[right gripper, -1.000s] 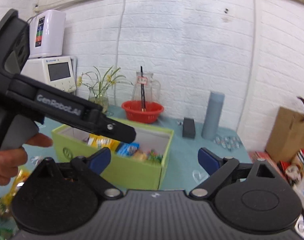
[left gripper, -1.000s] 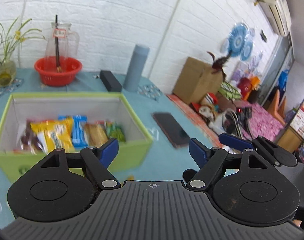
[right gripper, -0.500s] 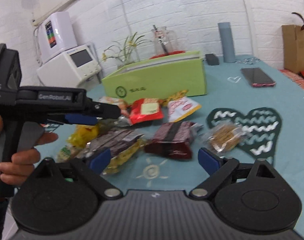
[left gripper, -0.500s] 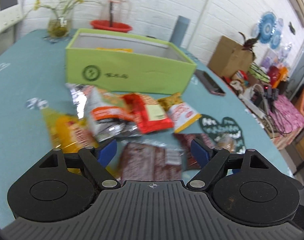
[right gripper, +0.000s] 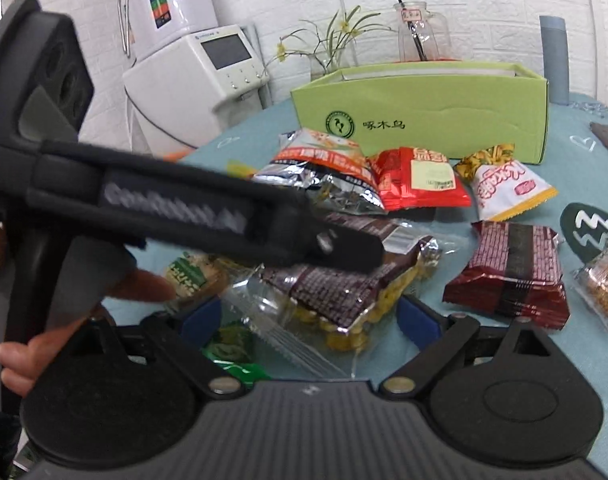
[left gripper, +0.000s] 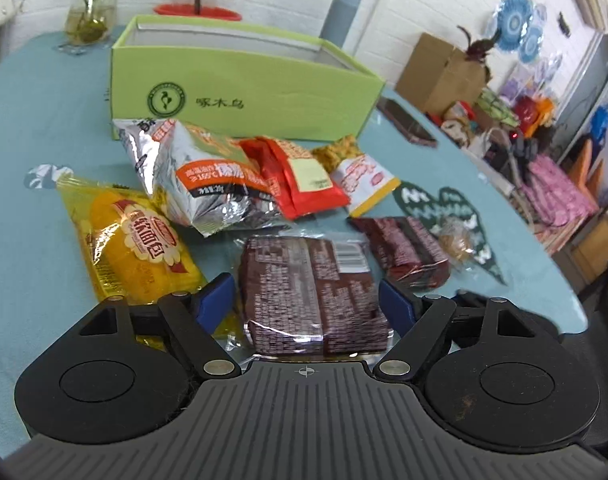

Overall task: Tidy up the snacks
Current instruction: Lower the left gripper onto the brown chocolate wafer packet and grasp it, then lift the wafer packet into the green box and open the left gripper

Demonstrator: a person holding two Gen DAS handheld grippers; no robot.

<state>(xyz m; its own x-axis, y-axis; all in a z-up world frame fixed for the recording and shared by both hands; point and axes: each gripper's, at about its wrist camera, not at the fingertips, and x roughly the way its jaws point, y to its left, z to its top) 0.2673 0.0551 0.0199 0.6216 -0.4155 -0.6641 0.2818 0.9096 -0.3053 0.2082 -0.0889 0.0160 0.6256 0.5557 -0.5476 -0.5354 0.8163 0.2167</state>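
Loose snack packets lie on the teal table in front of a green box. My left gripper is low over a maroon packet, which lies between its blue pads. The jaws are closing, with a thin gap still visible at the left pad. In the right wrist view the left gripper crosses from the left over that same packet. My right gripper stands open close by, the packet's clear wrapper end between its pads, untouched.
Around it lie a yellow bread packet, a silver-orange bag, a red packet, a white-yellow packet, another maroon packet and a green packet. A phone, a grey cylinder and a white appliance stand further off.
Both grippers have come down from above the green box to the snacks in front of it. The left one now straddles the maroon packet, its jaws slightly narrower.
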